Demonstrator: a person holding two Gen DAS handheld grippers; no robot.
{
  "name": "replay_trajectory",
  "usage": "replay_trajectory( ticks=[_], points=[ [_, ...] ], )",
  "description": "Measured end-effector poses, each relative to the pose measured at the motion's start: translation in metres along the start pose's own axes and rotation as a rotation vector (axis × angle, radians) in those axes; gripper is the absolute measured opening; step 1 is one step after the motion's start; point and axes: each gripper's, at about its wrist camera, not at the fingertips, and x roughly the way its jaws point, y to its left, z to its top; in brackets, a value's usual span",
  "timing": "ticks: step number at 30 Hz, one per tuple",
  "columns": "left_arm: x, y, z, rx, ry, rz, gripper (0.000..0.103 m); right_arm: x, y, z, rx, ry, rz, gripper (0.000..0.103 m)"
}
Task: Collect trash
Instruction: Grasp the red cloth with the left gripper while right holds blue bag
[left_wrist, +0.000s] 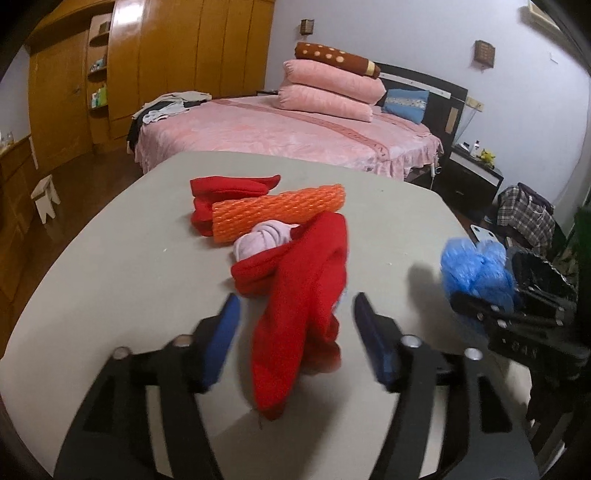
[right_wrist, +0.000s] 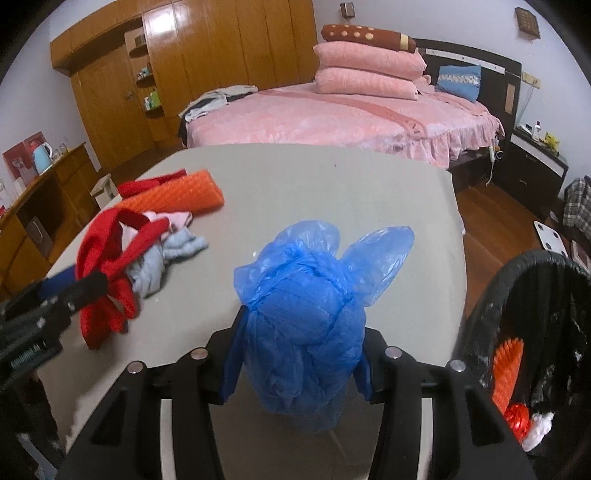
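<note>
My right gripper (right_wrist: 295, 354) is shut on a crumpled blue plastic bag (right_wrist: 306, 306) and holds it above the grey table (right_wrist: 332, 184), left of the black bin (right_wrist: 532, 295). The bag (left_wrist: 476, 269) and right gripper (left_wrist: 480, 310) also show in the left wrist view at the right. My left gripper (left_wrist: 295, 325) is open, its fingers on either side of a red cloth (left_wrist: 299, 302). An orange foam net sleeve (left_wrist: 277, 214) lies behind it, with a pink cloth (left_wrist: 262, 240) and another red cloth (left_wrist: 229, 192). The left gripper (right_wrist: 74, 288) shows at the right wrist view's left.
The black bin, lined with a black bag, holds orange foam (right_wrist: 508, 369), a red ball and white scraps. A grey-blue cloth (right_wrist: 166, 258) lies by the red cloth. A pink bed (left_wrist: 288, 129) stands beyond the table, a wooden wardrobe (left_wrist: 166, 55) left, a nightstand (left_wrist: 472, 173) right.
</note>
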Motion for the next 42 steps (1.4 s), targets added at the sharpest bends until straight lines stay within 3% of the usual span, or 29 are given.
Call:
replay_trajectory(
  ticks=[7,8,12,14,29,42],
  points=[
    [0.017,0.003,0.003,-0.006,0.044,-0.004,0.070,0.003,0.004,-0.007,-0.015,0.009,0.001,0.049],
    [0.018,0.002,0.003,-0.003,0.048,-0.006,0.066,0.002,0.004,-0.007,-0.016,0.006,0.002,0.049],
    [0.017,-0.003,0.000,0.018,0.054,-0.029,0.028,-0.003,0.007,-0.005,-0.022,-0.011,0.004,0.049],
    [0.013,-0.003,-0.002,0.021,0.043,-0.033,0.023,-0.007,0.008,-0.003,-0.018,-0.022,0.008,0.049],
    [-0.036,-0.016,0.025,0.005,-0.091,-0.063,0.018,-0.038,0.005,0.014,0.020,-0.088,0.038,0.049],
    [-0.050,-0.052,0.034,0.050,-0.108,-0.123,0.018,-0.075,-0.003,0.020,0.026,-0.128,0.023,0.049]
  ],
)
